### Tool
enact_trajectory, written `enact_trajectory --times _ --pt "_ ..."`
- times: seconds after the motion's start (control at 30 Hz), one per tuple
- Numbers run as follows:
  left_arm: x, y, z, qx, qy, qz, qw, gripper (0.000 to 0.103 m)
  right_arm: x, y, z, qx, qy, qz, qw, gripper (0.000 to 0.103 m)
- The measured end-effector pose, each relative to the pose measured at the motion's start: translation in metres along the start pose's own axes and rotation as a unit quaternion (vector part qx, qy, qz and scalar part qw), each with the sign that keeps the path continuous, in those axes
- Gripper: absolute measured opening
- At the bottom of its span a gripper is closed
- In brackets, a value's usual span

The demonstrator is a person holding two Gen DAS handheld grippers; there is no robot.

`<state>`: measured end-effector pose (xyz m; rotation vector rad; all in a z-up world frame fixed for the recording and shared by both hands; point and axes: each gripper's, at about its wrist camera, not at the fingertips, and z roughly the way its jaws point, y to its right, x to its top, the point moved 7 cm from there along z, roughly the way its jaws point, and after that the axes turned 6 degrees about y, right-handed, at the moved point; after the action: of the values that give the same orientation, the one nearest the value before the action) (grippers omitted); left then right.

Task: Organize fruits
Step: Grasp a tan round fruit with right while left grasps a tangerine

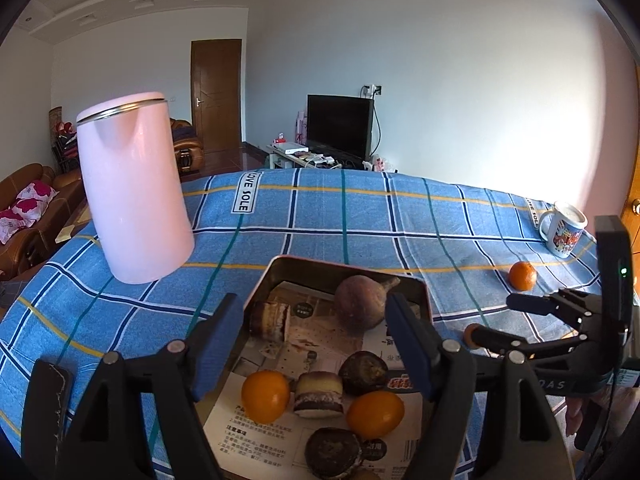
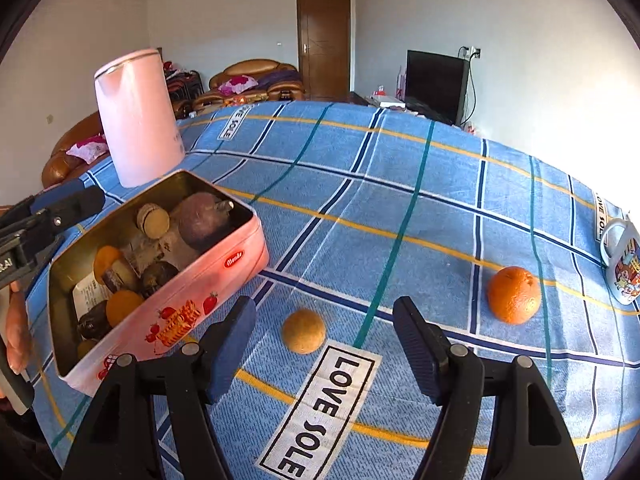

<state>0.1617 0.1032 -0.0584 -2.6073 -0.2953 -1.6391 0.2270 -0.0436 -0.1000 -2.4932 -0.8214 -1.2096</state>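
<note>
Left claw: your left gripper (image 1: 316, 332) hung over the pink rectangular metal tin (image 2: 224, 276), its blue-padded fingers spread wide and holding nothing.
Tin: it sat left of the right claw on the blue checked tablecloth (image 2: 400, 184), already holding two small orange citrus fruits (image 1: 265, 396), a large dull purple round fruit (image 1: 360, 307) and several dark brown ones.
Small fruit: the small tan, rough-skinned round fruit (image 2: 303, 330) lay on the cloth just beside the tin, straight ahead of your right gripper (image 2: 324, 344) and a little left of the midline between its fingers.
Right claw: its fingers stood wide apart and empty, one either side of that tan fruit and short of it.
Axis: the fruit was round, so no long axis governed your approach.
Nearer hand: your right was plainly the nearer; I judged a short push forward would bracket it.
Orange: the larger bright orange (image 2: 514, 295) lay further right, outside the right finger, well apart from the tin, near the printed white mug (image 2: 622, 268).
</note>
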Motion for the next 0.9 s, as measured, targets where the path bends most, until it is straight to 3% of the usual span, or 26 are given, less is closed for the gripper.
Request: enact_trajectory --times 0.07,0.2,0.3,0.43,0.6,0.9 --pt "0.001 0.006 -0.001 -0.003 0.000 0.006 1.0000 0.076 -0.004 -0.002 0.009 0.001 -0.019 -0.007 1.000 0.068" --pt "0.006 0.019 -0.003 -0.010 -0.003 0.011 0.9999 0.076 -0.019 -0.003 0.027 0.019 -0.067 0.000 0.998 0.038" --pt "0.012 0.036 -0.002 -0.021 -0.007 0.018 0.9996 0.076 -0.021 0.002 0.022 0.031 -0.056 0.002 0.998 0.028" --pt "0.019 0.071 0.005 -0.038 -0.014 0.036 0.9986 0.076 -0.016 0.026 -0.001 0.015 -0.018 0.005 1.000 0.028" --pt "0.021 0.131 0.025 -0.062 -0.032 0.071 0.9950 0.076 -0.011 0.090 -0.030 -0.045 0.014 0.023 0.999 0.028" --pt "0.004 0.221 0.080 -0.098 -0.085 0.106 0.9859 0.076 -0.017 0.196 -0.053 -0.119 0.039 0.102 0.987 0.028"
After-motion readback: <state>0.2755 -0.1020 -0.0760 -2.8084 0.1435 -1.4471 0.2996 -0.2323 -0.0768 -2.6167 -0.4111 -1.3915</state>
